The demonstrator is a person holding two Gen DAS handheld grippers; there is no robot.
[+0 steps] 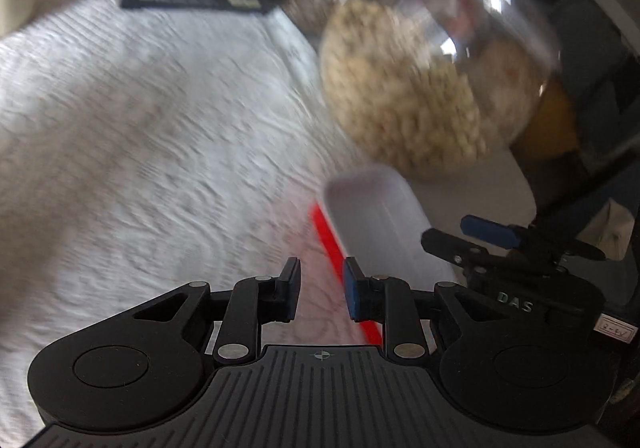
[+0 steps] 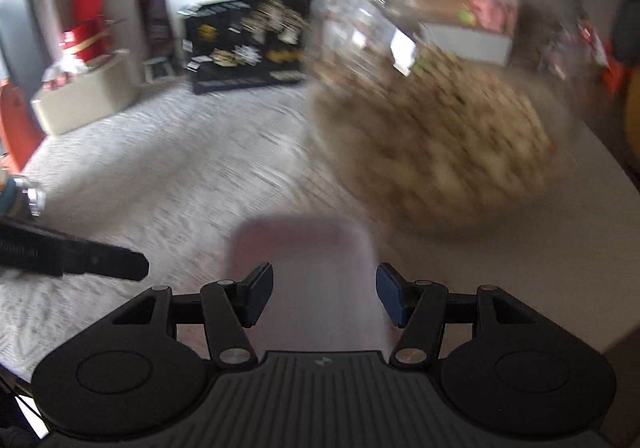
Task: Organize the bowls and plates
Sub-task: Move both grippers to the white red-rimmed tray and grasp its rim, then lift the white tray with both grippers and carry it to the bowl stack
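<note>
Both views are motion-blurred. A white rectangular dish (image 2: 312,288) lies lengthwise between my right gripper's (image 2: 324,298) open fingers; whether the pads touch it I cannot tell. The same dish (image 1: 372,216) shows in the left wrist view, ahead and right of my left gripper (image 1: 322,290), which is open and empty over the white textured tablecloth (image 1: 140,128). The right gripper (image 1: 512,248) shows at the dish's right end there. A red strip (image 1: 330,244) lies along the dish's left side.
A large glass jar of pale nuts (image 1: 420,88) stands just behind the dish, also seen in the right wrist view (image 2: 440,120). A black box with gold ornaments (image 2: 248,44) and a cream container (image 2: 84,96) stand at the back.
</note>
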